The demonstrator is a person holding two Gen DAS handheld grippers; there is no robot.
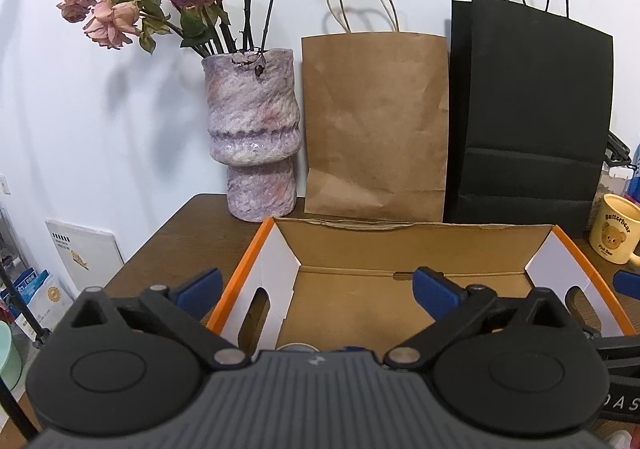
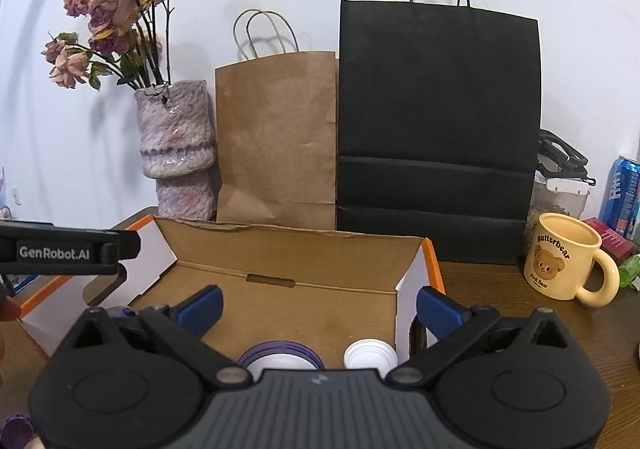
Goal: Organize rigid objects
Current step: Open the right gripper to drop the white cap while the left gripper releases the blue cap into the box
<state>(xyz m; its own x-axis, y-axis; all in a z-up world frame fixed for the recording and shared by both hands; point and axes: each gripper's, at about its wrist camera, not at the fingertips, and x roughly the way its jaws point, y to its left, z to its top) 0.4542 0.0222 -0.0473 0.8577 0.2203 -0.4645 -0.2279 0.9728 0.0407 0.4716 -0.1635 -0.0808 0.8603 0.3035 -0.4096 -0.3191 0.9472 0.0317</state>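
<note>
An open cardboard box with orange outer edges and white end walls sits on the brown table in front of me. My left gripper hangs over its left half, blue pads spread wide, nothing between them. In the right wrist view the same box lies below my right gripper, which is also open and holds nothing. On the box floor near its front lie a purple-rimmed round lid and a white ribbed cap, both partly hidden by the gripper body. The left gripper's black body reaches in from the left.
Against the wall stand a purple vase with dried roses, a brown paper bag and a black paper bag. A yellow bear mug stands right of the box, with a blue can and a plastic container behind it.
</note>
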